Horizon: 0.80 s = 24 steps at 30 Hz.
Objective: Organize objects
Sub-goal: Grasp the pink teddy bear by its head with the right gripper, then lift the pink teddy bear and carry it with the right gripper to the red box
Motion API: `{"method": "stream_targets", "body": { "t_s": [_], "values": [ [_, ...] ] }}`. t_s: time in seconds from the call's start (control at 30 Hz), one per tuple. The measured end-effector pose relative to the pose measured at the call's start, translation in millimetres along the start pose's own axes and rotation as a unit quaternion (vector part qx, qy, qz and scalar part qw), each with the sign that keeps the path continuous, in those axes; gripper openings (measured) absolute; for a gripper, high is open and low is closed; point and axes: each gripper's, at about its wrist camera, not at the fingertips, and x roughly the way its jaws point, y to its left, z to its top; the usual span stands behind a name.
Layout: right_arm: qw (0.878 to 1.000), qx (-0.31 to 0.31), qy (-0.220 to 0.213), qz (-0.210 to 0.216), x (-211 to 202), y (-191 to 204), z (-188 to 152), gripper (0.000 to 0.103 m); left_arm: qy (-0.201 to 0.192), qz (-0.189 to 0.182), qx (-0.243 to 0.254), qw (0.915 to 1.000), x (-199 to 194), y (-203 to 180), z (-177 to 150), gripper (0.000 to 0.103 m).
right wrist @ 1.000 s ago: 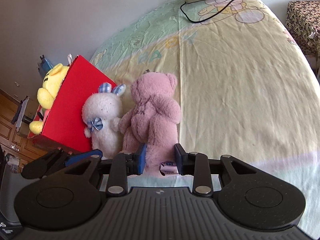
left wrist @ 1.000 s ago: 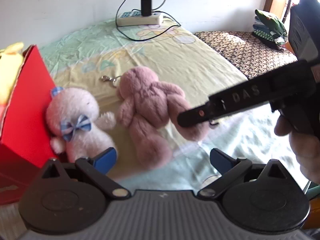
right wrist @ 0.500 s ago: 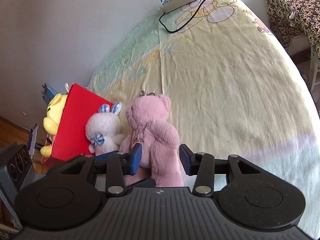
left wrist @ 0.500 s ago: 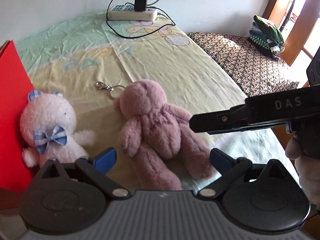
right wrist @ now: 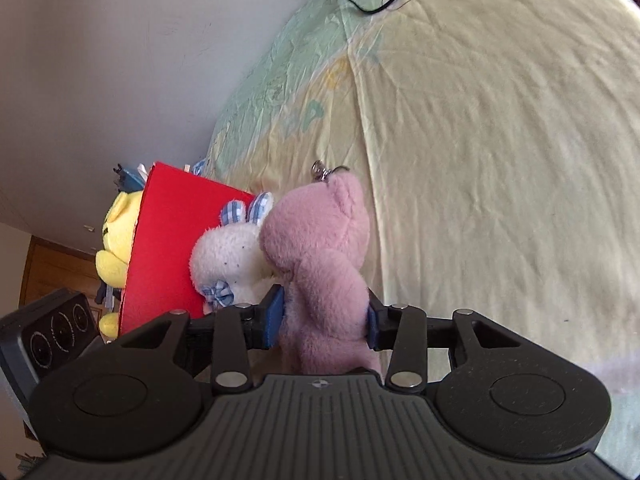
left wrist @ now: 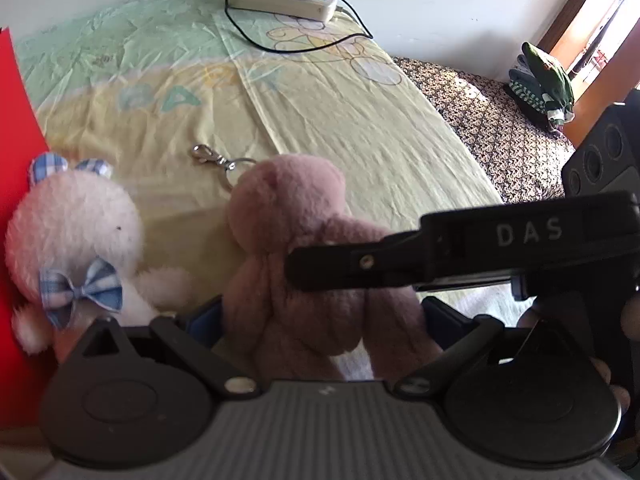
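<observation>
The right gripper (right wrist: 324, 316), which let go a moment ago, is closing again on the pink bear (right wrist: 320, 264) beside the red box (right wrist: 168, 240), ready for boxing, while the left gripper (left wrist: 320, 316) hangs wide.

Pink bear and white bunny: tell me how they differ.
The pink bear is dusty pink all over; the white bunny is white with blue checked ears and a bow.
The bear looks bigger than the bunny.
The bear has a metal keyring clip at its head; none shows on the bunny.
The bear sits between the closing jaws of the right gripper; the bunny lies free against the red box.
Both are soft plush toys on the bed sheet.
</observation>
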Motion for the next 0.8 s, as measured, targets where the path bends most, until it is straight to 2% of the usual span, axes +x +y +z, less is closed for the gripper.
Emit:
{"method": "stream_targets", "body": {
  "t_s": [0.23, 0.67, 0.8],
  "values": [
    [1.000, -0.014, 0.007, -0.002, 10.5, 9.5, 0.6, 0.041, 0.003, -0.011, -0.010, 0.9999, -1.3, 9.0, 1.8, 0.099],
    [1.000, -0.002, -0.009, -0.019, -17.9, 10.0, -22.2, 0.042, 0.004, -0.037, 0.024, 0.9990, -12.1, -14.5, -11.2, 0.099],
    [1.000, -0.015, -0.005, -0.027, -22.9, 12.9, -32.7, 0.046, 0.006, -0.045, 0.029, 0.9985, -14.5, -17.7, -21.0, 0.098]
  ]
}}
